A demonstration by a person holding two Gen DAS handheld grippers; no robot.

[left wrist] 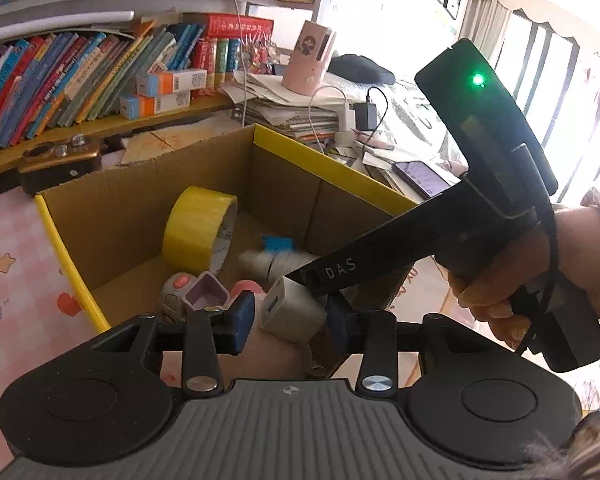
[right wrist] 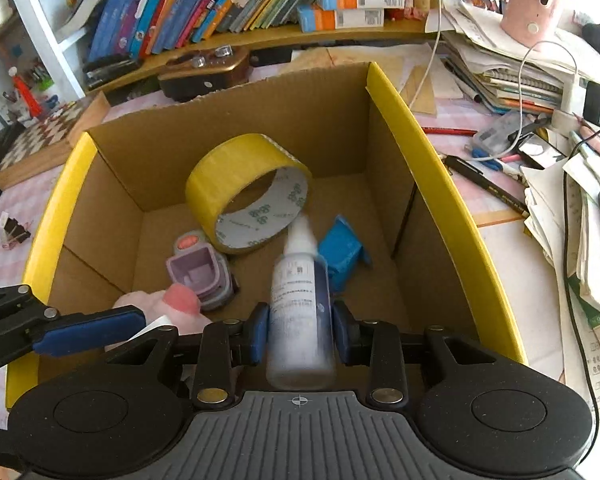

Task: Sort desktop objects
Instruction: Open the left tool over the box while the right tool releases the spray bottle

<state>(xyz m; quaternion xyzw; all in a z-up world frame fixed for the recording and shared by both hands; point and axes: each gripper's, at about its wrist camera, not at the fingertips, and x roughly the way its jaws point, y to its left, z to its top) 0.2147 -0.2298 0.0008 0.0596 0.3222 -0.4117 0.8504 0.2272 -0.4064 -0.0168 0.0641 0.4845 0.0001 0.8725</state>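
While our right gripper [right wrist: 300,334] clamps the white bottle [right wrist: 300,300] over the cardboard box [right wrist: 440,184], we lower before releasing; our left gripper [left wrist: 290,320] loosely brackets the white charger [left wrist: 294,312].

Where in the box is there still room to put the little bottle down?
Bare floor in the cardboard box lies behind the blue thing, toward the back wall and right wall, and in the left corner beside the yellow tape roll. It is crowded in front, around the purple cup and pink toy.
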